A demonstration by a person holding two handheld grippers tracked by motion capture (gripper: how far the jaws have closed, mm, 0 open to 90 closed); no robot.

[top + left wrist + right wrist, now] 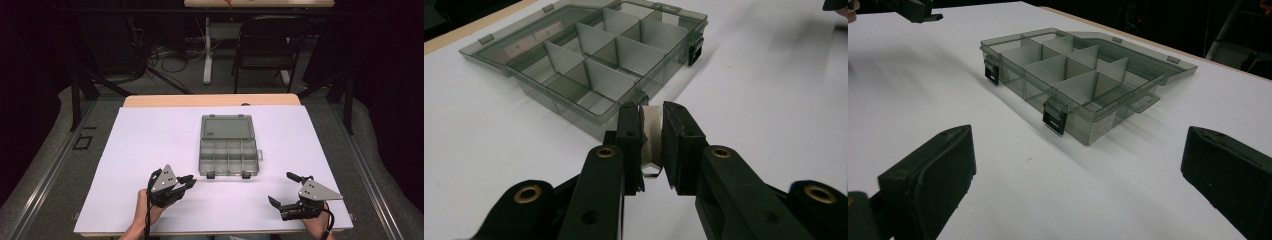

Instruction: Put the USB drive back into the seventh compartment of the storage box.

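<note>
Smoky grey-green organiser box [228,145] (black latches [1055,118]), white table sheet [150,150].

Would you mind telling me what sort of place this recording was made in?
Probably a lab or workshop set up for recording. A table under a white sheet stands among black drapes, with loose cables on the floor and a folding chair behind.

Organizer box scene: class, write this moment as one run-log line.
organizer box: open, lid flat | left gripper: shut on divider | right gripper: open, holds nothing | both short of box
</note>
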